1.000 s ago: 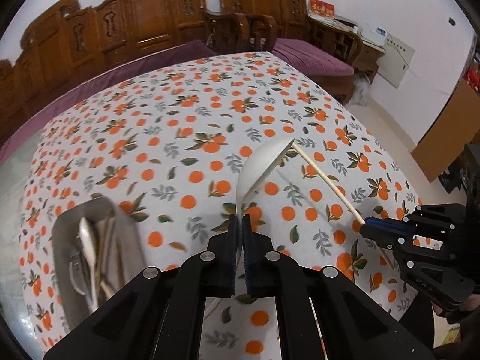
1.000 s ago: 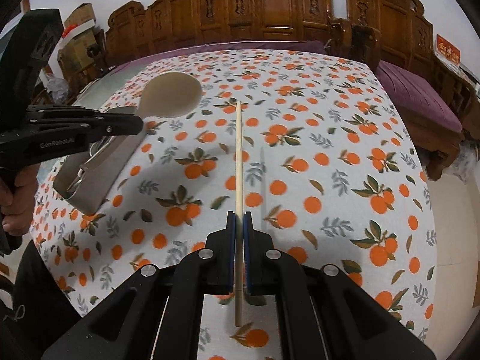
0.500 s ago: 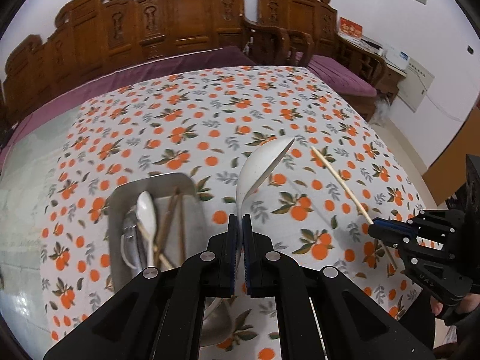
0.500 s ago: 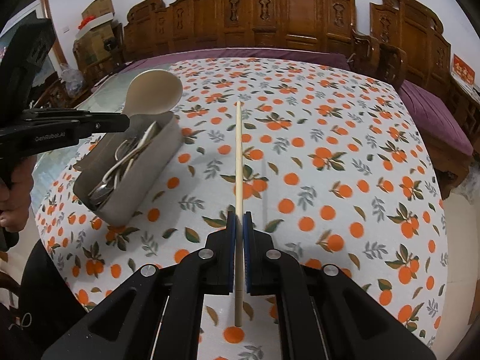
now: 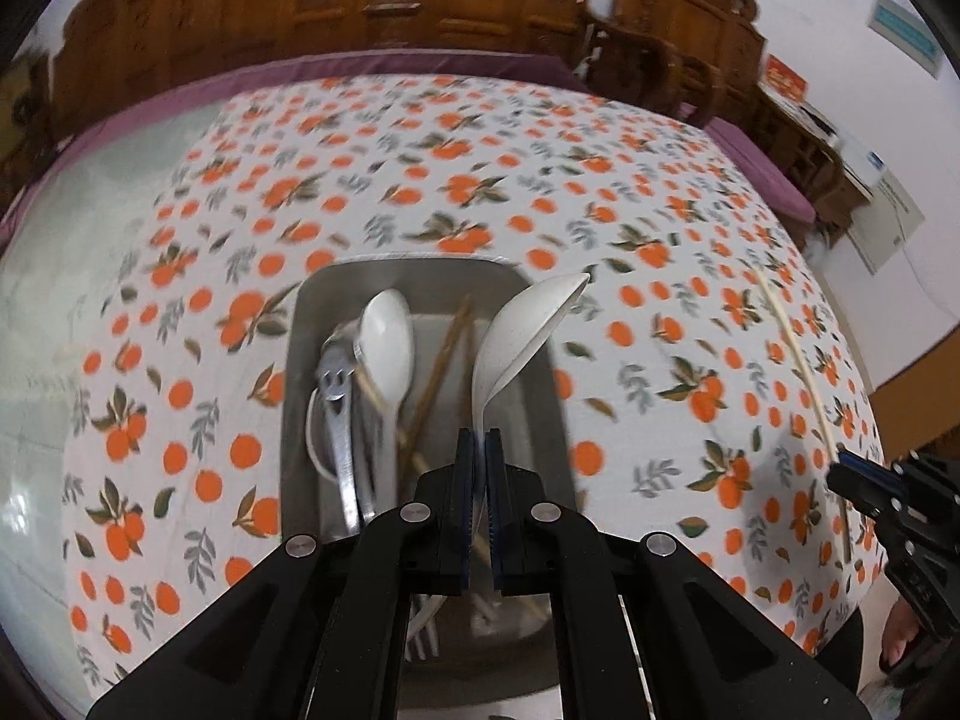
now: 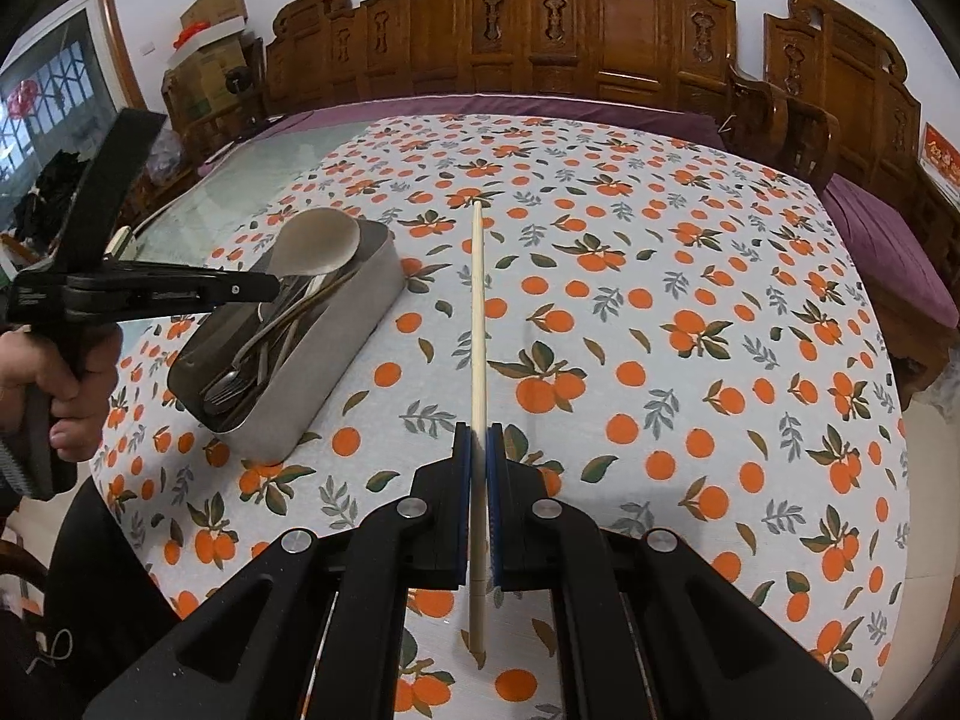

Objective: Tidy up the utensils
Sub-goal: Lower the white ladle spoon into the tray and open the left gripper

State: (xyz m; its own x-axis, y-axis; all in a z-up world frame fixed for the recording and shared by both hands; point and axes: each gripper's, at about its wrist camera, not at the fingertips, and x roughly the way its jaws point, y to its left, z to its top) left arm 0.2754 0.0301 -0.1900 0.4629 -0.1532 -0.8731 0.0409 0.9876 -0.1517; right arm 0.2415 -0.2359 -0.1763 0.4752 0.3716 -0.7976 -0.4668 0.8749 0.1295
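My left gripper (image 5: 479,441) is shut on the handle of a white spoon (image 5: 521,330), whose bowl hangs above the metal utensil tin (image 5: 420,273). The tin holds another white spoon (image 5: 387,345), a steel utensil with a smiling face (image 5: 336,384), brown chopsticks (image 5: 441,360) and forks. My right gripper (image 6: 478,441) is shut on a pale wooden chopstick (image 6: 477,306) that points away over the tablecloth. In the right wrist view the left gripper (image 6: 264,288) holds the spoon (image 6: 318,243) over the tin (image 6: 336,360). The left wrist view shows the right gripper (image 5: 840,474) with its chopstick (image 5: 795,360) at the right edge.
The table wears a white cloth printed with oranges (image 6: 660,330); bare glass (image 5: 36,312) shows at its left. Carved wooden benches with purple cushions (image 6: 540,30) stand behind it. A person's hand (image 6: 72,372) grips the left tool; cardboard boxes (image 6: 210,30) stand at far left.
My left gripper has carried the white spoon leftward across the table until it hangs over the tin, rolling a little. The right gripper has shifted slightly with its chopstick.
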